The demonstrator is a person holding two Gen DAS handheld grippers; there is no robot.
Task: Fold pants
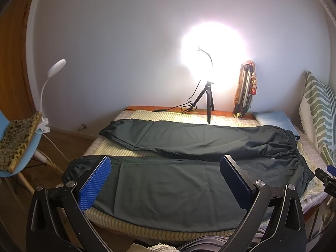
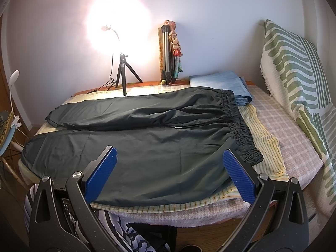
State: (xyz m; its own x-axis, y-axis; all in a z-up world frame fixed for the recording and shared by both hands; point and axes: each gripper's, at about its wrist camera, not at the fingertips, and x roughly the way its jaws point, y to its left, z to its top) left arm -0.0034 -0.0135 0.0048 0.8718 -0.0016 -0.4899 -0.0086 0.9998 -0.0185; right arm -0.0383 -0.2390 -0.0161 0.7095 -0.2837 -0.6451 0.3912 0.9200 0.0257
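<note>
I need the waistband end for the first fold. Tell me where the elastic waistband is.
The elastic waistband is at the right end of the pants in the right wrist view, beside the folded blue cloth, just beyond the right gripper.

We are in a home bedroom: a bed (image 2: pixel 294 147) with a checked cover against a plain wall, a green-striped pillow (image 2: pixel 294 67) propped at its head, and a clip-on lamp (image 1: pixel 50 77) beside it.

No readable text, label, brand or number anywhere; small tag on pants (image 2: pixel 178 127) too tiny to read.
</note>
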